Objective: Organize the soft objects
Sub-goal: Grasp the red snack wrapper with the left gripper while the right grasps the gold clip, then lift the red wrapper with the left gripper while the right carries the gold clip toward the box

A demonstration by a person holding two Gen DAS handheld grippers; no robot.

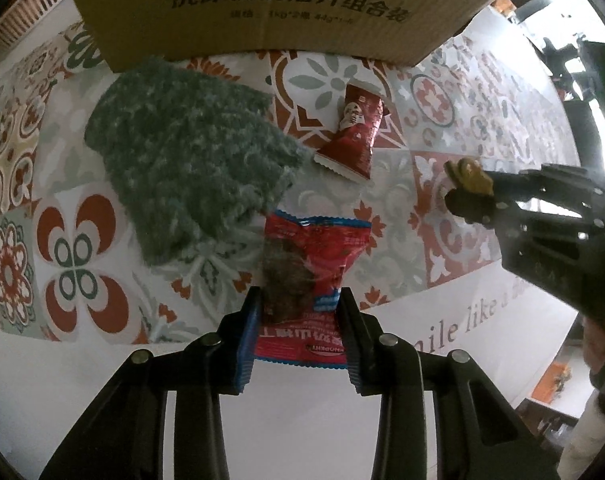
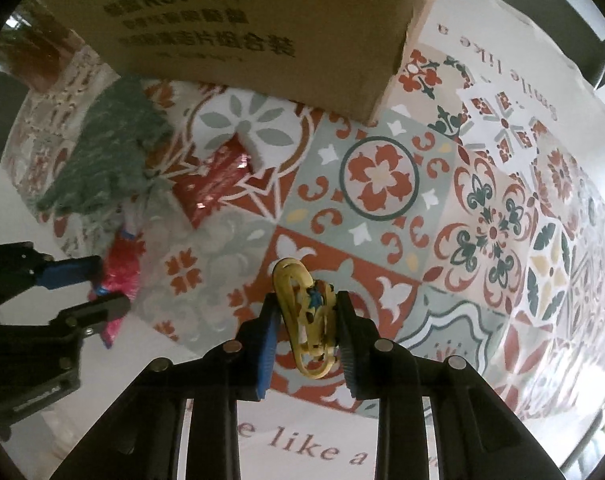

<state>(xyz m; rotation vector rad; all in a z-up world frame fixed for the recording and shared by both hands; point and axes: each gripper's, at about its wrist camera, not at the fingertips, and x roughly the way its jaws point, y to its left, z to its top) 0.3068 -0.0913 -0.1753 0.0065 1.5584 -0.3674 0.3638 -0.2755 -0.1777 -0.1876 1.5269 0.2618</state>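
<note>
My left gripper [image 1: 300,312] is shut on a red snack packet [image 1: 314,264] with dark contents, lifted over the patterned cloth. In the right wrist view that same packet [image 2: 120,276] shows pink-red between the left gripper's fingers [image 2: 78,272] at the left edge. My right gripper [image 2: 304,320] is shut on a small yellow toy [image 2: 306,316] with loops; the left wrist view shows this toy [image 1: 468,176] at the right gripper's tips [image 1: 468,194]. A green fuzzy cloth [image 1: 190,148] lies on the table beside a second dark red packet [image 1: 354,132].
A brown cardboard box [image 1: 262,4] with printed characters stands at the far side of the table, also filling the top of the right wrist view as the box [image 2: 242,32]. The tablecloth [image 2: 442,200] has red and green tile patterns and a white border with lettering.
</note>
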